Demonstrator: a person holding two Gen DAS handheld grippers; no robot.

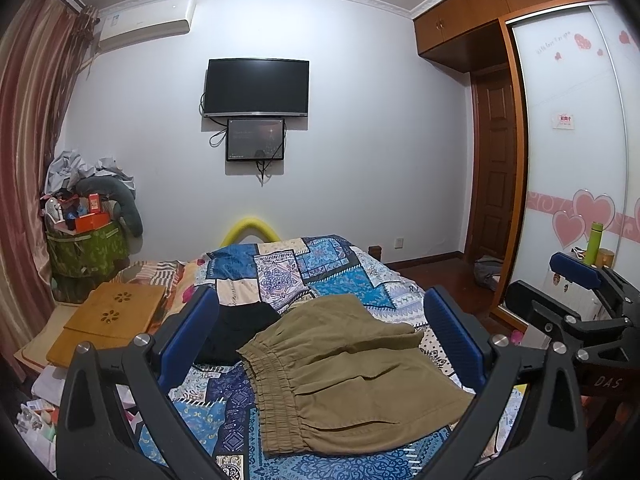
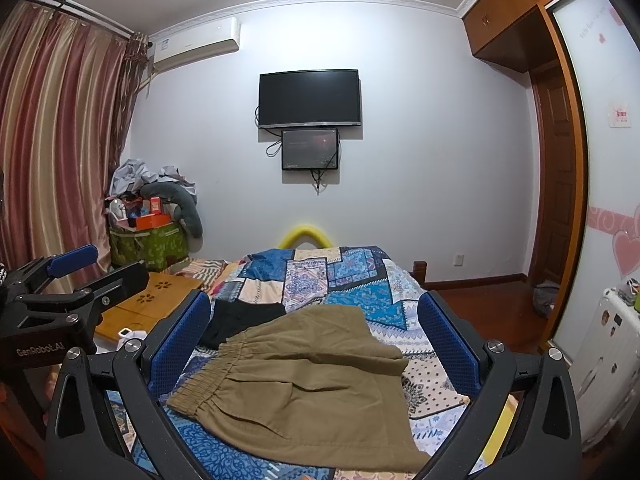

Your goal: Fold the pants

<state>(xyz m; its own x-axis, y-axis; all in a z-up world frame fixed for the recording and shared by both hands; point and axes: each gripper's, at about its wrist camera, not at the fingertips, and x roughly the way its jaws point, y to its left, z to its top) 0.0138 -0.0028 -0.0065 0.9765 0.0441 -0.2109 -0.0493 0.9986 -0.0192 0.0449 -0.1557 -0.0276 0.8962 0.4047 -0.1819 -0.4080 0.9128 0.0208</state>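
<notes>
Two grippers, both yours, and both are spread wide with nothing between the blue pads. Your left gripper (image 1: pixel 322 334) hangs above the bed with its fingers framing the khaki pants (image 1: pixel 344 372), not touching them; same deal for your right gripper (image 2: pixel 316 336), which sits just beside the left one at about the same height. The pants lie flat on the patchwork quilt (image 1: pixel 308 264) right under and ahead of both sets of fingers, already doubled over by the look of it, elastic waistband toward your left and the leg end angled off to the far right. Just past the left finger of each gripper there's a black garment (image 1: pixel 236 332) tucked up against the pants' far-left edge. Further left of your left gripper sits a wooden lap tray (image 1: pixel 112 320) with flower cutouts, and beyond that a green bag (image 1: pixel 86 248) piled with boxes and clothes next to the striped curtains (image 1: pixel 28 140). Straight ahead on the far wall you've got a TV (image 1: pixel 257 87) with a smaller screen (image 1: pixel 255 140) under it, and off to your right, the wardrobe with pink hearts (image 1: pixel 576 216).
</notes>
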